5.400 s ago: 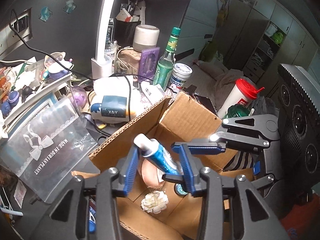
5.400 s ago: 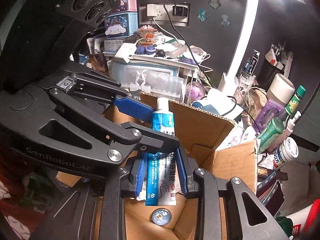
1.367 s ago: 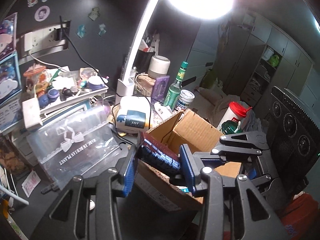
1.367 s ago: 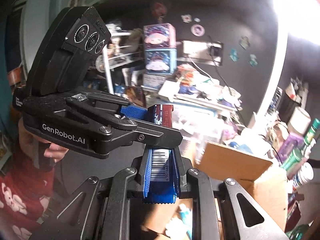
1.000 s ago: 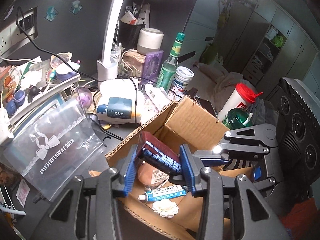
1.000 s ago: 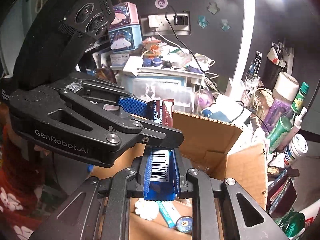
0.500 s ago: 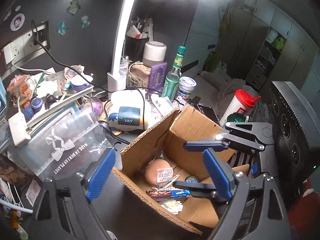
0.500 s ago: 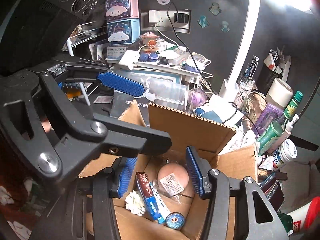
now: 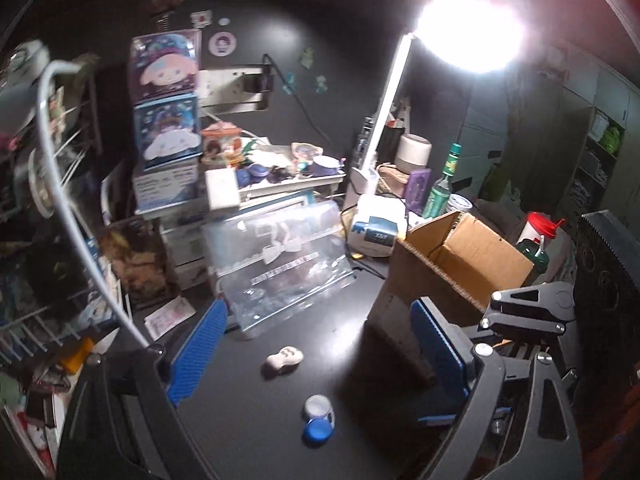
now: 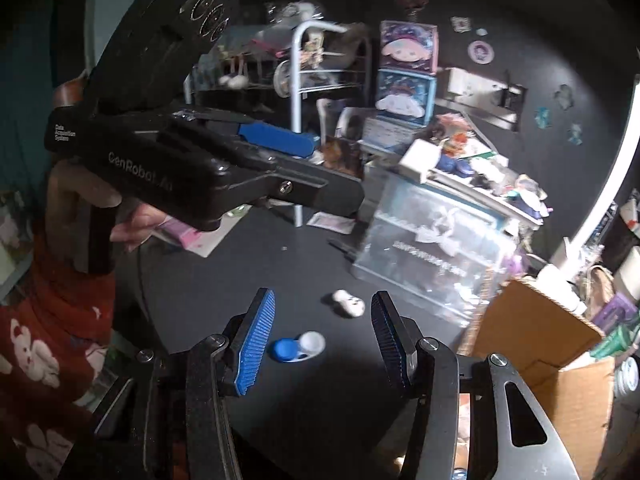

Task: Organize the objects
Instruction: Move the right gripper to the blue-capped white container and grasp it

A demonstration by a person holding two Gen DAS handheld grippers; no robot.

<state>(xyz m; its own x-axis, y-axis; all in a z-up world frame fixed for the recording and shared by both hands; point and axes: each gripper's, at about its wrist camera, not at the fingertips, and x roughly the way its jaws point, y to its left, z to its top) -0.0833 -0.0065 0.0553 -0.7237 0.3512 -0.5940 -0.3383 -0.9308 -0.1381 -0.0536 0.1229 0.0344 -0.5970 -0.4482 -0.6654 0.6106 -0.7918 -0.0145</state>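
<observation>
A: Cardboard, the box (image 9: 486, 254) stands open toward the right edge of the dark tabletop (image 9: 248, 400), just beside the clear plastic pouch (image 9: 280, 268) with the bow print.

B: And the loose things?

A: A small white figure (image 9: 285, 359) lies on the bare middle of the tabletop, and a contact lens case (image 9: 318, 420), one cap white and one blue, lies nearer the front edge, a little apart from it.

B: The left gripper (image 9: 316, 354)?

A: Its jaws are opening, wide apart, nothing between the blue pads (the figure and the case show in the gap, but down on the tabletop, untouched).

B: The right gripper (image 10: 322, 338)?

A: Jaws partly apart, holding nothing; the lens case shows low between its pads in the right wrist view, the box at its right. A hand (image 10: 86, 196) in a red printed sleeve (image 10: 44, 344) grips the left tool's handle.
</observation>
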